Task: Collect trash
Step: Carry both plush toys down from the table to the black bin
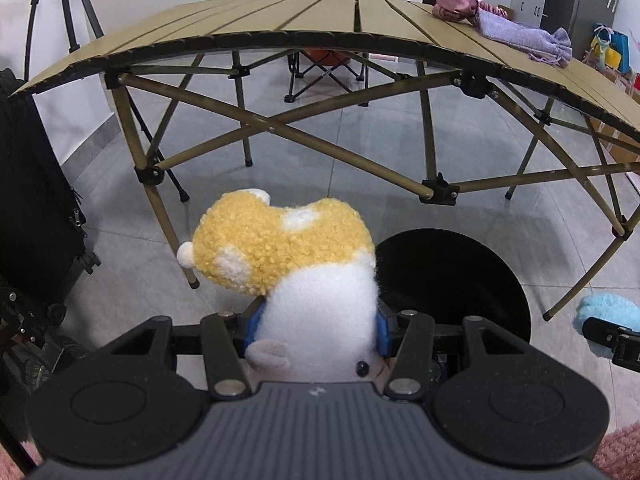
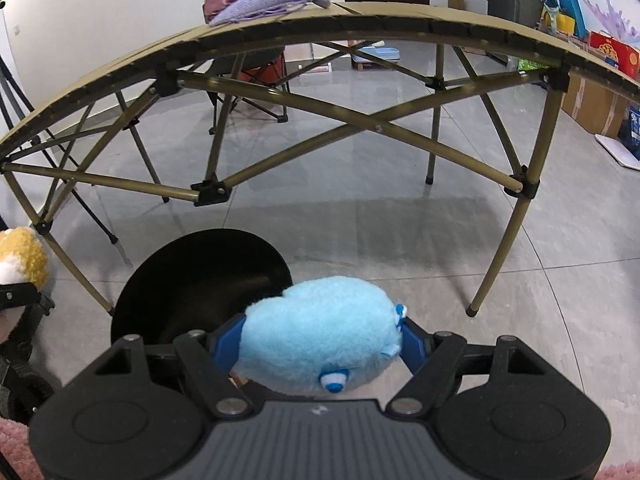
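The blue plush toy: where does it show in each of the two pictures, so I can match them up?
Left wrist view: the blue plush toy peeks in at the right edge, low down, right of the black bin.
Right wrist view: it sits bottom centre, clamped in the right hand-held gripper.
Shared landmark: the black bin on the floor before the folding table.

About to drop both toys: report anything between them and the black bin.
Nothing visible. The yellow-and-white plush toy and fluffy light-blue plush toy are held beside the round black bin; its opening looks unobstructed.
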`<action>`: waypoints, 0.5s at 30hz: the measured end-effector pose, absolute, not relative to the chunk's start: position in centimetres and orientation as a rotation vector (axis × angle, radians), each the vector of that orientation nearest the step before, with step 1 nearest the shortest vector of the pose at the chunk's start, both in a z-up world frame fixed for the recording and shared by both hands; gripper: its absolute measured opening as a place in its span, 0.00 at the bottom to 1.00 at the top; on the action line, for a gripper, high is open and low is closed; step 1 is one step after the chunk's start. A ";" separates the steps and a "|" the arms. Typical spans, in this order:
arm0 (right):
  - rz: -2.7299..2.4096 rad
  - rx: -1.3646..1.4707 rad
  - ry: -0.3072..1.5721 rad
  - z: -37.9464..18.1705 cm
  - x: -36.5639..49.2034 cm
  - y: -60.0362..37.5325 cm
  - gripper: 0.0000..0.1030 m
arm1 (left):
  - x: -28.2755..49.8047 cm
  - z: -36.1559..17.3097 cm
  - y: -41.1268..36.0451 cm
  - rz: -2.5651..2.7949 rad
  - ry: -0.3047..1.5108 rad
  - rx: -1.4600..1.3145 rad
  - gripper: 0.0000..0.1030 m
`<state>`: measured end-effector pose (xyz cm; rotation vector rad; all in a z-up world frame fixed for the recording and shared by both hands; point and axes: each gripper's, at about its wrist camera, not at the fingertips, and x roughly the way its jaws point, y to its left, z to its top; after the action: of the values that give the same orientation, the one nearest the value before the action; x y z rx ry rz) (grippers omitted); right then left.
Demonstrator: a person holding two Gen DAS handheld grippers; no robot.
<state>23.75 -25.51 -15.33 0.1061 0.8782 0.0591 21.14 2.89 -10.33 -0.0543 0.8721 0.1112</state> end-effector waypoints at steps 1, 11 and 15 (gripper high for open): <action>0.056 0.108 0.881 -15.4 23.9 -25.6 0.74 | 21.3 -10.3 2.8 0.109 0.874 -0.054 0.50; 0.024 0.134 0.898 -16.1 24.4 -26.8 0.74 | 22.3 -10.4 1.5 0.093 0.889 -0.051 0.50; 0.017 0.144 0.901 -16.3 24.5 -27.3 0.74 | 22.7 -10.5 0.8 0.086 0.894 -0.044 0.50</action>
<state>24.50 -27.27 -16.26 0.1442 0.9006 0.0174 22.66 0.81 -10.53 -0.0444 0.8940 0.0865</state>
